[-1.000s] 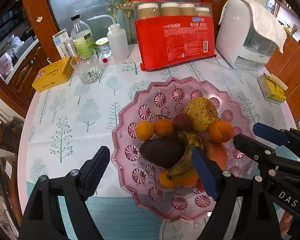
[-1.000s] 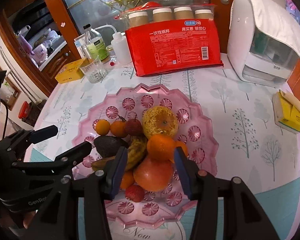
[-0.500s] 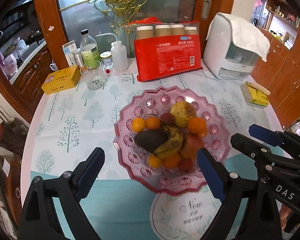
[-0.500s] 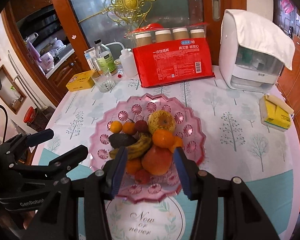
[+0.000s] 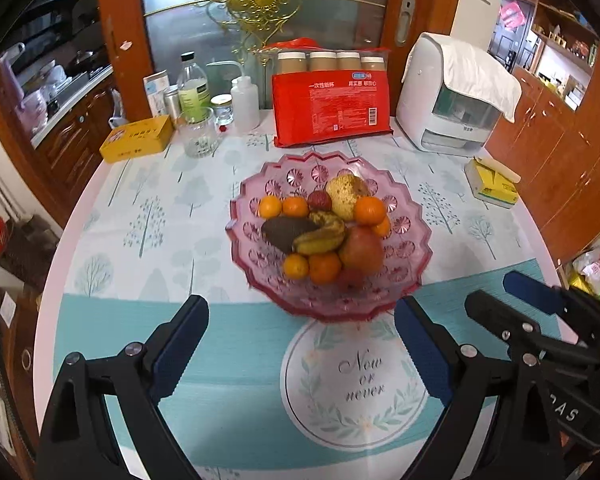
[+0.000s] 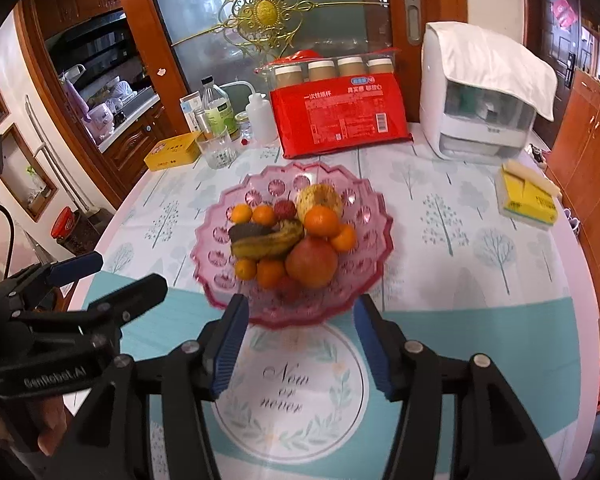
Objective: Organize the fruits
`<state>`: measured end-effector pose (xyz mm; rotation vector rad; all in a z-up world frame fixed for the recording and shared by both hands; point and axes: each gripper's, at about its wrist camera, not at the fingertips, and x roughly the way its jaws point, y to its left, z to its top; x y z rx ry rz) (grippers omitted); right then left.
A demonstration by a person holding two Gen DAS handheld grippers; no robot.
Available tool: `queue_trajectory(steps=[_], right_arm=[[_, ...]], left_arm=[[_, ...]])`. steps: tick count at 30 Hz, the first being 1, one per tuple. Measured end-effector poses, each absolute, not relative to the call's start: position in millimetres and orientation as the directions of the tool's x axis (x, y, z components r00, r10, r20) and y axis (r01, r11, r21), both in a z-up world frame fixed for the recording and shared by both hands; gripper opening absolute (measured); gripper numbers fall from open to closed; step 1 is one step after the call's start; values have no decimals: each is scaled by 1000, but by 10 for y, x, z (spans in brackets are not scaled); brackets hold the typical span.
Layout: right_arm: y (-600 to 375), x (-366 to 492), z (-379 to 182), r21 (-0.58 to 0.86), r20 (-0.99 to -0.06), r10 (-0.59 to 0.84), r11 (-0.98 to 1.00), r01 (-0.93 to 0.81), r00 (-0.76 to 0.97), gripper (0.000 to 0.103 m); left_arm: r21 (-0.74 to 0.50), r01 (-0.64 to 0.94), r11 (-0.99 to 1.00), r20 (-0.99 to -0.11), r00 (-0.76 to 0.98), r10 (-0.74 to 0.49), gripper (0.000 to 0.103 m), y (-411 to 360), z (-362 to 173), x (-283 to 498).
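Note:
A pink glass plate (image 5: pixel 406 240) (image 6: pixel 220 236) stands mid-table. It holds a red apple (image 5: pixel 360 250) (image 6: pixel 312 262), a banana (image 5: pixel 320 240), a dark avocado (image 5: pixel 286 230), a yellow pear (image 5: pixel 346 194), a lychee (image 5: pixel 319 200) and several oranges (image 5: pixel 324 267). My left gripper (image 5: pixel 300 304) (image 6: pixel 128 270) hovers short of the plate's near rim, open wide and empty. To its right, my right gripper (image 6: pixel 300 302) (image 5: pixel 494 288) is also back from the rim. Its jaws are opening and nothing is between them.
At the back stand a red pack of paper cups (image 5: pixel 332 108), a white appliance under a cloth (image 5: pixel 452 108), bottles, a drinking glass (image 5: pixel 198 136) and a yellow box (image 5: pixel 138 138). A yellow tissue pack (image 5: pixel 492 188) lies right. A round printed emblem (image 5: pixel 356 380) lies below the grippers.
Both grippers have drawn back and upward from over the fruit, so the plate looks smaller and farther. The right jaws have spread wider. The left jaws widened slightly.

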<state>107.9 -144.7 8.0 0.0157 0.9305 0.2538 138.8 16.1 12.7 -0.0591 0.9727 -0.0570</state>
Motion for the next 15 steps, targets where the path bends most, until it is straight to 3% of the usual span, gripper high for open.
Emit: queue_trajectory(steps=[15], right_arm=[[-1562, 248, 176, 149, -804, 230, 971, -188, 549, 56]], left_arm=[[-60, -41, 997, -826, 563, -27, 94, 155, 240, 455]])
